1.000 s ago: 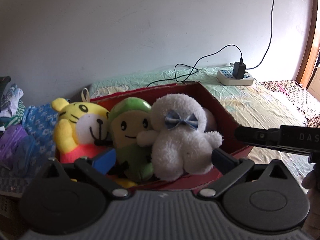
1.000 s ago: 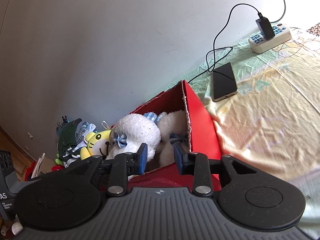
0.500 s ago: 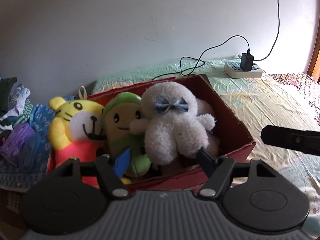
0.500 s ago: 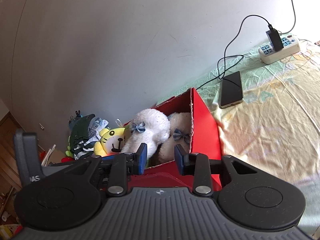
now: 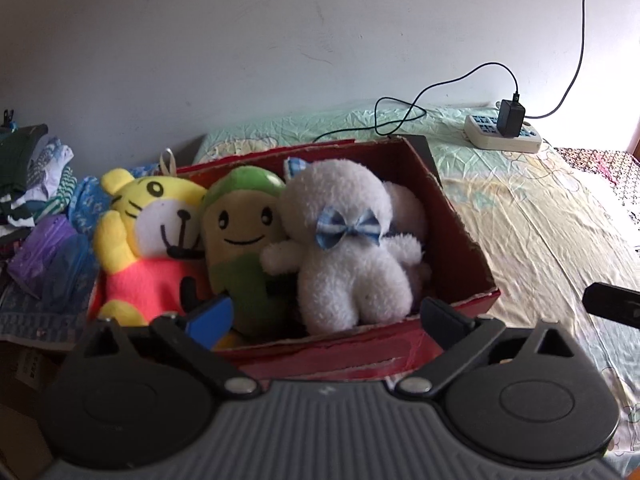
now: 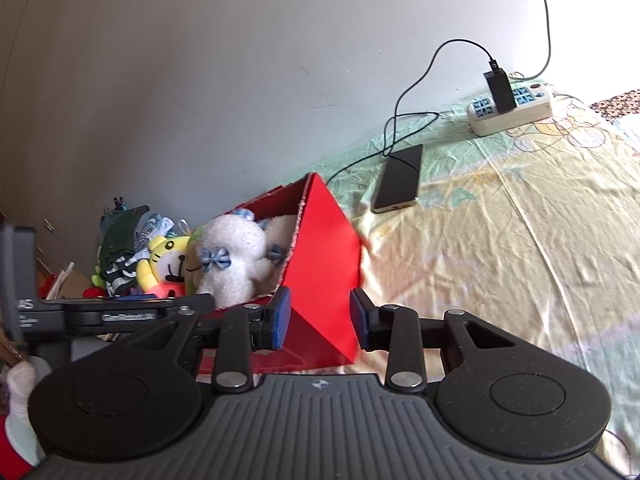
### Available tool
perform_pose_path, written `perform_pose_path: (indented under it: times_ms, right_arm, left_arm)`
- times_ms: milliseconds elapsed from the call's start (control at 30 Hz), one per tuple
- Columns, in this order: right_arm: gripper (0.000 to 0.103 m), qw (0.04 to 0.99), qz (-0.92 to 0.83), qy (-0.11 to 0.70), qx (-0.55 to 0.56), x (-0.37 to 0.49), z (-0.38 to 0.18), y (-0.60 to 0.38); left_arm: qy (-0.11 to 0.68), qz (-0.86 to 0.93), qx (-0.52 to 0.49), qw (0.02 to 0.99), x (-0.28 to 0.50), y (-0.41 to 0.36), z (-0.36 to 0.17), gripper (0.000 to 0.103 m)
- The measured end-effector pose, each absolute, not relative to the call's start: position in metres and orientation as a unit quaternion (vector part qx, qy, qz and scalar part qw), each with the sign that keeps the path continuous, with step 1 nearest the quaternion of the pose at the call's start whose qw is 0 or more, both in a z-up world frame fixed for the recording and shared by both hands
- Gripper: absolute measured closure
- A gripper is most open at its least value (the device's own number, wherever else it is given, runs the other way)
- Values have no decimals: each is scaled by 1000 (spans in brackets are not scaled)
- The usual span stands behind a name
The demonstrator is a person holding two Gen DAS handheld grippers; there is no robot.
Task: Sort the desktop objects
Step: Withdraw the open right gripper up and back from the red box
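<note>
Four soft toys fill the red box [image 5: 460,240], which sits on the bed [image 5: 560,240] against the wall: a tiger [image 5: 148,240] at the left end, a green doll [image 5: 240,240] in the middle, a white plush [image 5: 344,256] with a blue bow leaning on the doll, and a second white plush [image 6: 280,228] behind it at the right end. They stand upright and shoulder to shoulder, likely because packing them that way lets each prop up the next and makes room for all four.

Both grippers hang in front of the box with nothing in them. The left gripper [image 5: 324,316] is spread wide, its jaws apart by most of the box's width, level with the near wall. The right gripper [image 6: 320,316] is parted more narrowly and faces the box's outer right corner, touching nothing that I can see. Empty jaws held back from a full box suggest the sorting is done, or nearly so.

A phone [image 6: 398,178] lies on the bed beyond the box, its cable running to a power strip [image 6: 512,110] by the wall, well clear of the toys. Clothes [image 5: 36,184] are heaped off the bed's left end.
</note>
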State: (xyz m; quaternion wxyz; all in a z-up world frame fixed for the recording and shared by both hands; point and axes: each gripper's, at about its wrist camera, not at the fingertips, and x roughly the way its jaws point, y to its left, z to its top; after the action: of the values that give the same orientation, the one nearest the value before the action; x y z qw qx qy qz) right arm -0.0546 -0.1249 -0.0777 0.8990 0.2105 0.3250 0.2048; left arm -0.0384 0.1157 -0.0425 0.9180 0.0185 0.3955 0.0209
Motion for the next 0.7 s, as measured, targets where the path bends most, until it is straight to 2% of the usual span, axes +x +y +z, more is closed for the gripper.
perform_pose_path:
  times_ms: [67,300,400,467,700]
  right_arm:
    - [60,899,189,340,199,-53,-82,-127]
    - [56,895,134,402,143,-51,-99,-131]
    - [46,890,102,427,122,-51,-104,-137]
    - [30,890,72,439,102,-54,-105,-143]
    - [19,889,-5,454,54,-65,-106,-181]
  left_arm:
    - [399,21,13,917,-49,117,-40,1]
    - [414,63,27,908,-69,86,-48,1]
    - [444,71,16,893,-68,70,-58,1]
    - [457,69,12,887,-67,59,-64,1]
    - [496,41,31,867,-62,6,-83,2]
